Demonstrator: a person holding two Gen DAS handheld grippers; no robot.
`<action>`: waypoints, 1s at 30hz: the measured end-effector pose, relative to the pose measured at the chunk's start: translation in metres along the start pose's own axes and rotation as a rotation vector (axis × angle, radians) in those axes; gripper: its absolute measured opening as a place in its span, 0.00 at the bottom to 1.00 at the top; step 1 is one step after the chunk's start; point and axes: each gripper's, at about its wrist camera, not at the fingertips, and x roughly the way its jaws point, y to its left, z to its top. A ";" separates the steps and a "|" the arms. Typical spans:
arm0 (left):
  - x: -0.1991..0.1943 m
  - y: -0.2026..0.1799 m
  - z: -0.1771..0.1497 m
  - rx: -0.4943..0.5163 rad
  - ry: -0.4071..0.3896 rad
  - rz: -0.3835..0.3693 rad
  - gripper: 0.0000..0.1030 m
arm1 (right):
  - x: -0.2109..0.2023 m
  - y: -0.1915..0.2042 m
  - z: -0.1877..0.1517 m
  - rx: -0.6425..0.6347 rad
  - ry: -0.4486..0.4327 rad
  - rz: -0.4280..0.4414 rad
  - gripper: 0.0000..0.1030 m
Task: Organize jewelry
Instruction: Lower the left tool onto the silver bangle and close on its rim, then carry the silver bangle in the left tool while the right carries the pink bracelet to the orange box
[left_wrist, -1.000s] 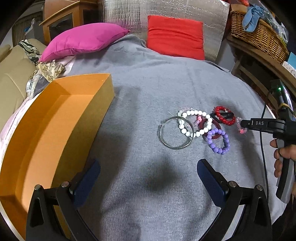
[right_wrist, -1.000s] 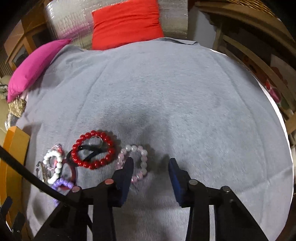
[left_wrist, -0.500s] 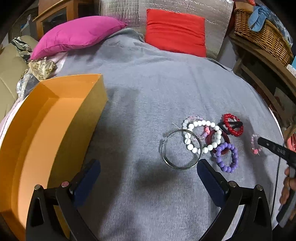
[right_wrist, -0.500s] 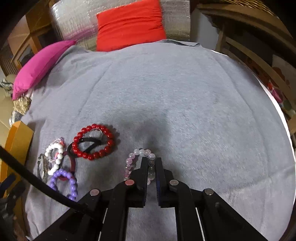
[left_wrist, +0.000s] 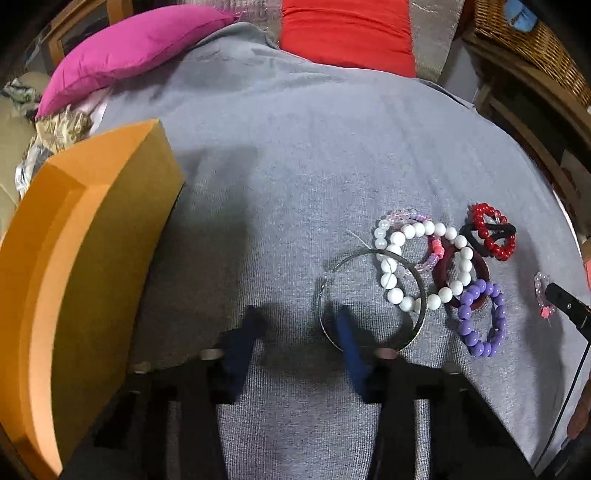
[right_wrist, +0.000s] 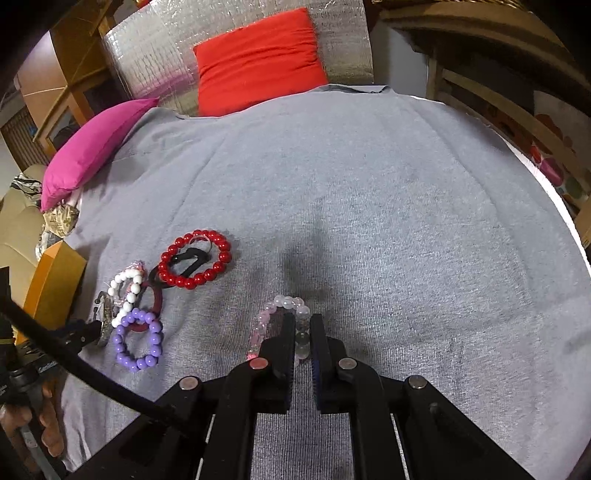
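Note:
A pile of bracelets lies on the grey cloth: a silver bangle (left_wrist: 371, 301), a white bead bracelet (left_wrist: 424, 266), a purple bead bracelet (left_wrist: 480, 319) and a red bead bracelet (left_wrist: 493, 230). My left gripper (left_wrist: 295, 325) is half closed and blurred, with its right finger inside the bangle's near left rim and its left finger outside. My right gripper (right_wrist: 303, 326) is shut on a pale pink bead bracelet (right_wrist: 275, 314) on the cloth; this bracelet also shows in the left wrist view (left_wrist: 541, 291). The red bracelet (right_wrist: 195, 264) and purple bracelet (right_wrist: 138, 339) lie to its left.
An open orange box (left_wrist: 74, 258) stands at the left of the cloth. A pink cushion (left_wrist: 136, 48) and a red cushion (left_wrist: 347, 33) lie at the back. A wicker basket (left_wrist: 532, 40) sits on a wooden shelf at the right.
My left gripper moved forward to the silver bangle and its jaws narrowed around the rim. My right gripper closed on the pale pink bracelet.

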 end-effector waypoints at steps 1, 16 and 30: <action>-0.001 -0.001 0.001 0.003 -0.003 -0.007 0.09 | 0.001 -0.001 0.000 0.000 0.002 0.000 0.08; -0.055 0.004 -0.026 -0.027 -0.094 -0.120 0.02 | -0.036 -0.005 -0.017 0.074 -0.044 0.115 0.08; -0.086 -0.013 -0.061 -0.014 -0.124 -0.161 0.02 | -0.080 -0.001 -0.050 0.097 -0.082 0.161 0.08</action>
